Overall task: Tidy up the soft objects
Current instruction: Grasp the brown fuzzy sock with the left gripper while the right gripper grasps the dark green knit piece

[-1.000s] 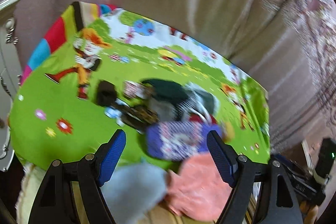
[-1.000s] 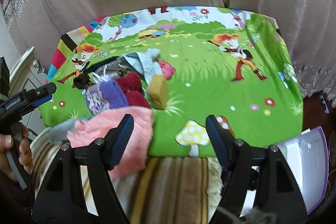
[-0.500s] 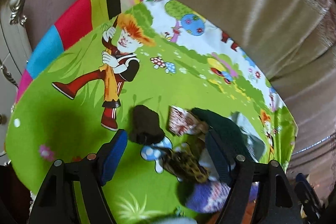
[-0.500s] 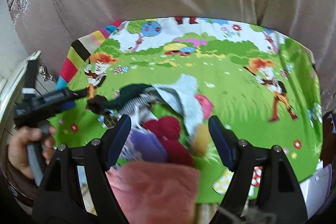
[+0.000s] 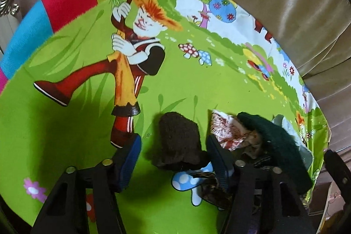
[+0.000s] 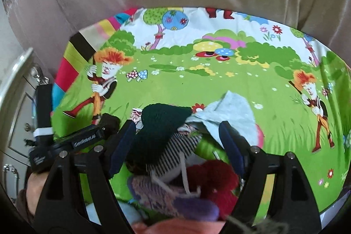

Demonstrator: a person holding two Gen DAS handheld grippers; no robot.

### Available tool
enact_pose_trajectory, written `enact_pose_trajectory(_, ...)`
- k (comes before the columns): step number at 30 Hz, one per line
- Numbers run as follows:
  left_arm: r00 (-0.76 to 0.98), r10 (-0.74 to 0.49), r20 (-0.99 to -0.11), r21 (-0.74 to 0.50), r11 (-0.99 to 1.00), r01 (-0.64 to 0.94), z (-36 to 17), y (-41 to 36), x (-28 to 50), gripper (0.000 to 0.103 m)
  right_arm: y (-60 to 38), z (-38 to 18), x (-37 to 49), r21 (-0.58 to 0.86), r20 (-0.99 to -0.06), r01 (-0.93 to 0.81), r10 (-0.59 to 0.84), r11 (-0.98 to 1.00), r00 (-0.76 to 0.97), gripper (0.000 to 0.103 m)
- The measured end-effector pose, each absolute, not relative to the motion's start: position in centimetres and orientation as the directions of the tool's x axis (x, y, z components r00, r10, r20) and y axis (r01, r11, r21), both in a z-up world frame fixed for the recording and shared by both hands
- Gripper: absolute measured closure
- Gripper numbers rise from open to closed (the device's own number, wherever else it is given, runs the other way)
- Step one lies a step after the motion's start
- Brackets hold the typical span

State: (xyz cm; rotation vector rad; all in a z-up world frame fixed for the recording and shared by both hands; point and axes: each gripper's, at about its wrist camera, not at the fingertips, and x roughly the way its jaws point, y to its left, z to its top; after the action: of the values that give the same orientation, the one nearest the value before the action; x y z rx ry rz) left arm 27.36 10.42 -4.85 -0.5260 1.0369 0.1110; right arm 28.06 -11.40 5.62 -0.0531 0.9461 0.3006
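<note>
Left gripper (image 5: 173, 152) is closing, its blue pads not yet squeezing the fuzzy dark brown sock (image 5: 178, 142) lying crumpled between them.

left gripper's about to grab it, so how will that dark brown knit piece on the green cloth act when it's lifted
The dark brown knit piece looks fuzzy and slumped, so it will probably flop and droop. It seems light for its size. Its nap should grip the blue pads rather than slip. The left gripper is closing around it, not yet pressing.
</note>
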Motion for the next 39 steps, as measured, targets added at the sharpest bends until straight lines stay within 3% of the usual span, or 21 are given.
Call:
enact_pose_trajectory(2, 0.517, -0.145, -0.844, -0.344, 0.885, -0.313, -4.8, 10.2, 27.5, 0.048, -10.6, 4.4, 28.8, 0.075, -0.820, -0.280, 0.219, 0.957, 0.528, 0.022)
enact_pose_trajectory(6, 0.516, -0.159, -0.842, -0.339, 0.899, -0.276, -5.0, 9.7, 27.6, 0.069, -9.1, 2.7, 29.3, 0.039, -0.834, -0.306, 0.199, 0.951, 0.515, 0.023)
enact_pose_trajectory(9, 0.521, -0.161, -0.838, -0.336, 0.905, -0.261, -5.0, 9.4, 27.3, 0.073, -8.3, 1.4, 29.3, -0.001, -0.841, -0.326, 0.176, 0.945, 0.512, 0.023)
enact_pose_trajectory(11, 0.525, -0.162, -0.835, -0.338, 0.905, -0.259, -4.9, 9.4, 27.1, 0.075, -8.1, 0.9, 29.3, -0.013, -0.843, -0.333, 0.169, 0.943, 0.510, 0.024)
enact_pose_trajectory(13, 0.530, -0.163, -0.832, -0.342, 0.904, -0.258, -4.8, 9.5, 26.9, 0.076, -8.0, 0.4, 29.3, -0.027, -0.846, -0.344, 0.162, 0.939, 0.508, 0.035)
enact_pose_trajectory(15, 0.537, -0.161, -0.828, -0.342, 0.904, -0.257, -4.7, 9.5, 26.6, 0.076, -7.8, -0.2, 29.0, -0.037, -0.847, -0.365, 0.164, 0.930, 0.506, 0.059)
enact_pose_trajectory(17, 0.544, -0.157, -0.825, -0.340, 0.905, -0.255, -4.5, 9.4, 26.2, 0.076, -7.7, -0.5, 28.7, -0.052, -0.842, -0.375, 0.161, 0.925, 0.514, 0.068)
enact_pose_trajectory(30, 0.605, -0.103, -0.789, -0.318, 0.912, -0.259, -2.5, 9.4, 24.0, 0.076, -9.3, 2.1, 24.9, -0.020, -0.699, -0.426, 0.293, 0.904, 0.653, 0.081)
enact_pose_trajectory(39, 0.625, -0.102, -0.774, -0.318, 0.916, -0.245, -1.7, 8.6, 22.8, 0.076, -10.6, 2.7, 23.3, -0.018, -0.698, -0.437, 0.301, 0.899, 0.649, 0.089)
